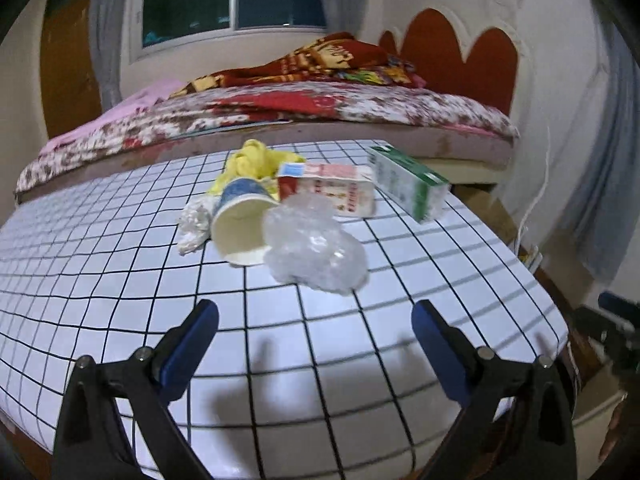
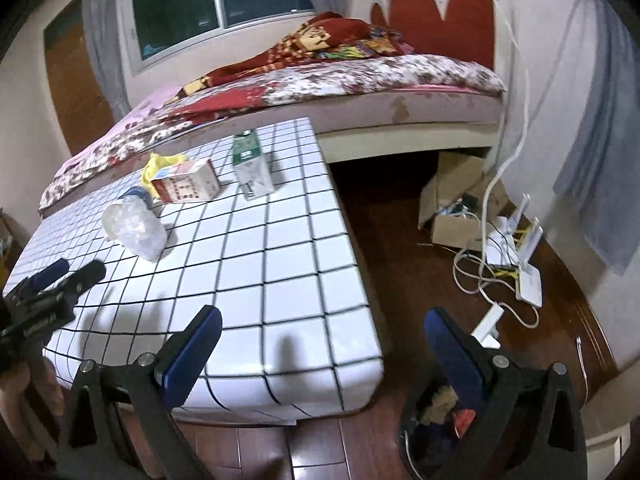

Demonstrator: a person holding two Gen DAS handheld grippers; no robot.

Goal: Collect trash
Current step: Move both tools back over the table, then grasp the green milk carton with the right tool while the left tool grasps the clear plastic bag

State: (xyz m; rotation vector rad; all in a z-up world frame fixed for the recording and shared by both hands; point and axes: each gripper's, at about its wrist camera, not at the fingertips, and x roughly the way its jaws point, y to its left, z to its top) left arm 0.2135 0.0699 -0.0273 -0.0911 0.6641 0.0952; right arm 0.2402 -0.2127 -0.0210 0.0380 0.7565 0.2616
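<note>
Trash lies on a white tiled table (image 1: 120,280): a crumpled clear plastic wad (image 1: 316,248), a tipped paper cup (image 1: 240,224), a white tissue (image 1: 194,222), a yellow wrapper (image 1: 256,160), a red and white carton (image 1: 332,188) and a green and white carton (image 1: 408,182). My left gripper (image 1: 316,320) is open and empty, just short of the plastic wad. My right gripper (image 2: 320,328) is open and empty over the table's near right corner (image 2: 320,360). The left gripper (image 2: 76,272) also shows at the left of the right wrist view, near the plastic wad (image 2: 136,228).
A dark bin (image 2: 436,436) with trash inside stands on the wood floor below my right gripper. A cardboard box (image 2: 452,204), a white router (image 2: 528,276) and cables (image 2: 472,272) lie on the floor at right. A bed (image 1: 280,112) runs behind the table.
</note>
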